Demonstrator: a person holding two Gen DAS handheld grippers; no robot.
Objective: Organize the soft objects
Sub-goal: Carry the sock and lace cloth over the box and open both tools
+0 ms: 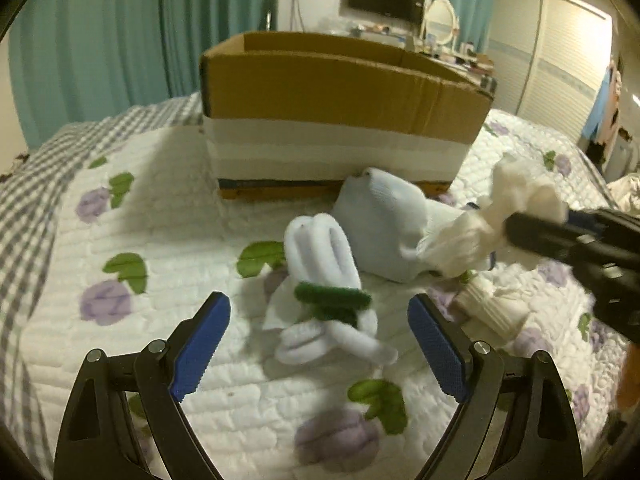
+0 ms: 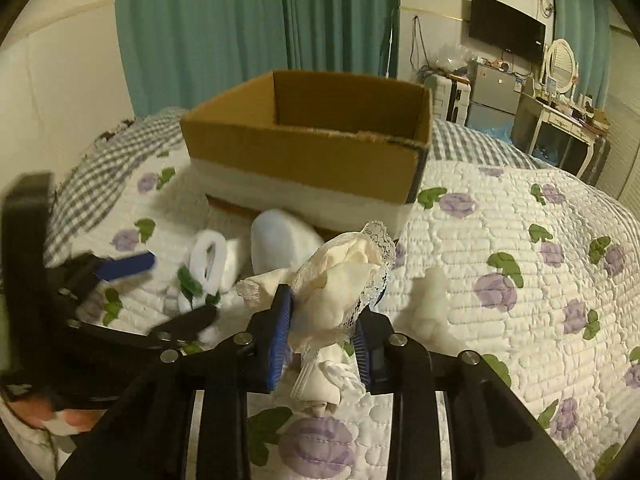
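Meanwhile right gripper (image 2: pixel 325 316) jaws clamp lace sock (image 2: pixel 344 280); left gripper (image 1: pixel 319 320) jaws apart.

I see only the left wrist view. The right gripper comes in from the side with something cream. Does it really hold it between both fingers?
Observer: Yes. In the right wrist view the right gripper is shut on the cream cloth, with a blue pad pressing each side.
Operator: Is it plain cloth?
Observer: No, it has a lace trim, clear along its top edge.
Operator: Can you see into the cardboard box?
Observer: Partly. The cardboard box is open on top and its inner walls are bare. Its floor is hidden.
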